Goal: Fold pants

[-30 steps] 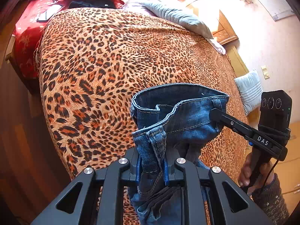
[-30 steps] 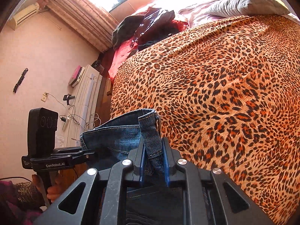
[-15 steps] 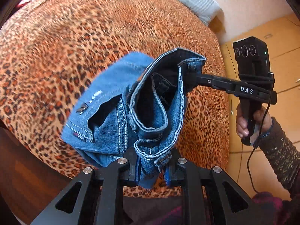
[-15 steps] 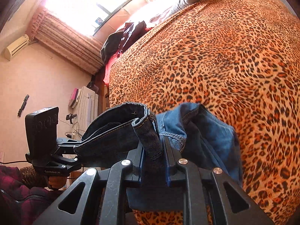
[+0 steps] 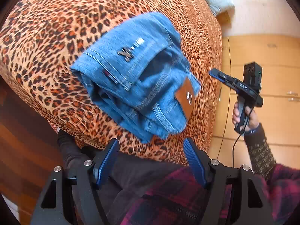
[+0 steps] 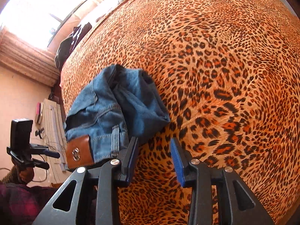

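Jeans [image 5: 142, 78] lie folded in a bundle near the edge of the leopard-print bedspread [image 5: 56, 28]. Left gripper [image 5: 151, 161] and right gripper [image 6: 153, 161] have just been opening, nothing between their jaws.

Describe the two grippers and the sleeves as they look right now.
Left gripper and right gripper: black metal frames with triangular cut-outs, silver bolts and ribbed blue pads. The right one carries white lettering, a black camera block and a black cable. Sleeve: dark patterned knit under red plaid.

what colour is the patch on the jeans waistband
Brown patch with a metal emblem, clearest in the right wrist view.
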`<state>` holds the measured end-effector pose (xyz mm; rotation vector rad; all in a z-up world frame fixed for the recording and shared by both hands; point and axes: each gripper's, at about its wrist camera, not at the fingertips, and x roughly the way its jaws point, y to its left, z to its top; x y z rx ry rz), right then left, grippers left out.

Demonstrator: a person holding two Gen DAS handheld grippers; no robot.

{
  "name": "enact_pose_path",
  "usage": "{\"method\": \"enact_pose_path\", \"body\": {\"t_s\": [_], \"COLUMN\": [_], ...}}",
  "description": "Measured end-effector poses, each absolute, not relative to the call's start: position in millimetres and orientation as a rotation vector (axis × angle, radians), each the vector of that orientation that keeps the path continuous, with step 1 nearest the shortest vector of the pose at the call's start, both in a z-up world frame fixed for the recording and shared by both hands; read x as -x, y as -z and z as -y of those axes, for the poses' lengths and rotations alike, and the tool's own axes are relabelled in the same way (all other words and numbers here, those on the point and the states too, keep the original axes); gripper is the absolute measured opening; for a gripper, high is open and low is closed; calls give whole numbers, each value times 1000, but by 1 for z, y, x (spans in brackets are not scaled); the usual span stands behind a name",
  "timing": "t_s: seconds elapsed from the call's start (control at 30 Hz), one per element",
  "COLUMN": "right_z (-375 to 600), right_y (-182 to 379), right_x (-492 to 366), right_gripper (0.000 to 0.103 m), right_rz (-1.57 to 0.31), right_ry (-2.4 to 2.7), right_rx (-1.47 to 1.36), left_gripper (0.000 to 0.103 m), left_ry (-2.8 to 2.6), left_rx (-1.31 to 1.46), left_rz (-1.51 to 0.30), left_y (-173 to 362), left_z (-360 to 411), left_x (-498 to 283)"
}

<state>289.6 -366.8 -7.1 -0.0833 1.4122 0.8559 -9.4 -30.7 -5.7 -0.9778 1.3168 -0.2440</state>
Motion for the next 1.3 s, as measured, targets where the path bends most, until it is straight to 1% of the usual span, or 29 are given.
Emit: {"method": "enact_pose_path", "body": {"t_s": [0.1, 0.17, 0.23, 0.4, 0.43, 0.47, 0.53, 0.6, 0.63, 0.7, 0.73, 0.8, 0.87, 0.93, 1.0, 1.1, 1.13, 1.17, 1.2, 1.3], "right_z": [357, 328, 294, 228, 218, 208, 188, 178, 174, 170, 172, 184, 204, 227, 245, 272, 279, 284, 286, 298], "right_y": [0, 8, 24, 57, 61, 62, 41, 15, 12, 33, 46, 51, 36, 27, 24, 40, 48, 54, 56, 50], "right_x": [-311, -315, -311, -301, -300, -298, -291, -289, -290, -295, -296, -297, -299, -299, -294, -282, -278, -274, -270, -267], "right_gripper": [53, 54, 54, 54, 46, 16, 14, 12, 12, 14, 20, 37, 37, 40, 48, 48, 45, 19, 14, 14], "right_rz": [-1388, -1431, -1473, -1514, -1518, -1520, -1456, -1352, -1331, -1378, -1407, -1409, -1421, -1458, -1478, -1539, -1549, -1559, -1558, -1521], "right_ry": [-882, -932, -959, -989, -1008, -1055, -1109, -1169, -1171, -1112, -1076, -1042, -1046, -1068, -1051, -1006, -980, -965, -961, -933], "right_rx": [-119, -194, -172, -11, 18, 59, 173, 208, 247, 337, 387, 383, 267, 171, 178, 224, 248, 287, 314, 281], "left_gripper": [71, 71, 71, 70, 65, 62, 61, 61, 60, 59, 58, 56, 57, 66, 67, 66, 66, 66, 64, 64], "left_ry": [142, 107, 72, 4, -6, -15, -28, -58, -65, -68, -67, -54, 3, 78, 127, 171, 176, 167, 162, 165], "left_rx": [1146, 1245, 1276, 1258, 1263, 1273, 1245, 1185, 1168, 1141, 1113, 1054, 1014, 949, 842, 688, 660, 631, 603, 583], "left_rz": [-1253, -1221, -1212, -1236, -1243, -1242, -1237, -1274, -1295, -1314, -1322, -1335, -1320, -1325, -1354, -1408, -1441, -1483, -1518, -1529], "left_y": [20, 32, 37, 45, 46, 44, 38, 39, 43, 45, 38, 24, 5, -10, -18, -17, -12, -6, 2, 13], "left_z": [8, 1, -2, 5, 7, 9, 13, 20, 27, 34, 37, 43, 50, 63, 83, 115, 122, 128, 133, 141], "left_x": [6, -2, -8, -8, -7, -6, -5, -9, -13, -16, -16, -12, -3, 2, -2, -16, -21, -25, -30, -30]}}
